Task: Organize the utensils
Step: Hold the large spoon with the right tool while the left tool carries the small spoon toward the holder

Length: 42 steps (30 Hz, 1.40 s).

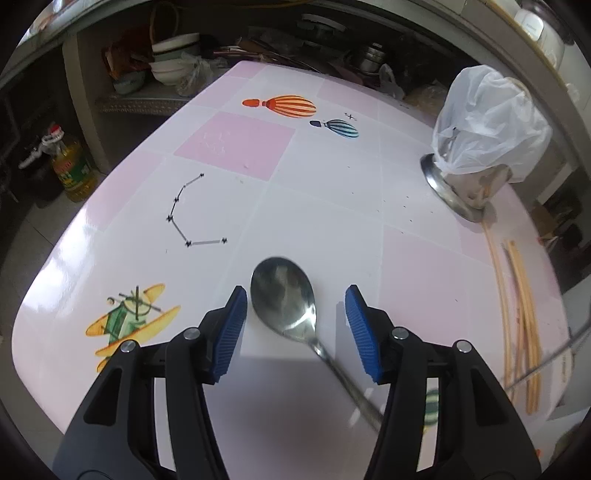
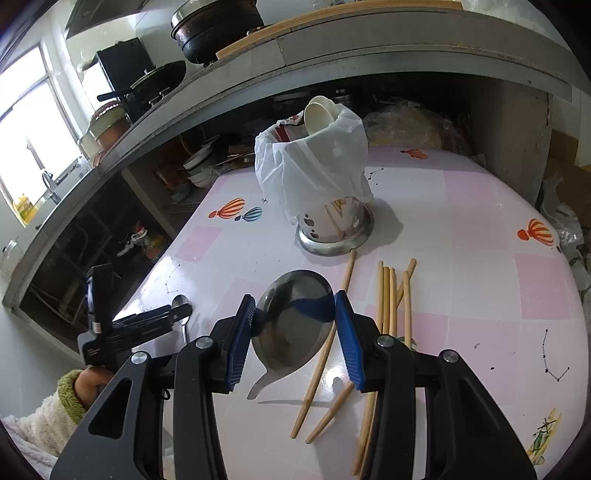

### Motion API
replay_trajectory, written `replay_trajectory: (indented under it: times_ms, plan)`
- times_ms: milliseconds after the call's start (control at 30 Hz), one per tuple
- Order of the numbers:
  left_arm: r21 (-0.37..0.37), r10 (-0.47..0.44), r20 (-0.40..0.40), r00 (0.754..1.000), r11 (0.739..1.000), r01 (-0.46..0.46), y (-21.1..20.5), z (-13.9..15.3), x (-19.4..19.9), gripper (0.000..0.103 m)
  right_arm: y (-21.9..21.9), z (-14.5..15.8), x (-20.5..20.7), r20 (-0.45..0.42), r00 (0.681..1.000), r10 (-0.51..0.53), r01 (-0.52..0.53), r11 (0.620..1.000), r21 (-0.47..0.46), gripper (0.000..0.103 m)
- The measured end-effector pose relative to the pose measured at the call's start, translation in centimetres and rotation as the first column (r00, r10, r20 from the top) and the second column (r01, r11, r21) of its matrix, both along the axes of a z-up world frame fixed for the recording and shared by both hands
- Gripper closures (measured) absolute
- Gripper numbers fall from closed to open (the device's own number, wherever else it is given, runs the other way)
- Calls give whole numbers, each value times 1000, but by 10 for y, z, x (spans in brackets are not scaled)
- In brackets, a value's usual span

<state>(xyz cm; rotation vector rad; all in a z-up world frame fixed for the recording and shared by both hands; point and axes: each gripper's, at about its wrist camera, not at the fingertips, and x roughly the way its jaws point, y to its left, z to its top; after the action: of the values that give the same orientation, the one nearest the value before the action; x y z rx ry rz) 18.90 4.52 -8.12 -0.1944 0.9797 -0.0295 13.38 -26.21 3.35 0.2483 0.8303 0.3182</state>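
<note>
Two spoons, left gripper [image 1: 295, 310] released around small spoon [image 1: 282, 299] near table edge [image 1: 33, 295], right gripper [image 2: 295, 325] grasping ladle [image 2: 291, 325]

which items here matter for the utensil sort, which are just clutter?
Job items:
small spoon
large spoon, clamped in right gripper
chopsticks
bag-lined steel holder
left gripper, open

Clutter:
oil bottle
stacked bowls
black pot

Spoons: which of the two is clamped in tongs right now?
The large spoon, its bowl pinched by the right tongs. The smaller spoon lies on the table between the open left tongs.
</note>
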Motion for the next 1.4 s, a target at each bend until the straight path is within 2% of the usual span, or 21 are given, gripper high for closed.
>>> replay_trajectory:
  times_ms: [400, 567, 700, 833, 1067, 1300, 1400]
  plan:
    - [193, 17, 10, 1000, 981, -19, -35, -6, 18, 56, -14, -7, 0, 2, 1000, -10, 10, 1000, 26, 60]
    - [201, 41, 13, 999, 979, -42, -38, -6, 22, 56, -18, -9, 2, -1, 1000, -11, 12, 999, 39, 60]
    - [202, 34, 22, 999, 979, -38, -41, -5, 21, 68, -21, -11, 3, -3, 1000, -15, 15, 999, 48, 60]
    - [205, 38, 25, 999, 978, -42, -42, -5, 20, 68, -23, -10, 3, -1, 1000, -18, 18, 999, 50, 60]
    - [124, 27, 31, 999, 992, -30, -35, -2, 16, 69, -25, -8, 2, 4, 1000, -26, 26, 998, 50, 60]
    - [79, -15, 133, 991, 997, 5, -33, 27, -5, 69, -24, -3, -3, 22, 999, -32, 31, 999, 32, 60]
    - [82, -47, 212, 976, 996, 30, -35, 48, -18, 69, -23, -1, -5, 29, 999, -34, 33, 999, 25, 60]
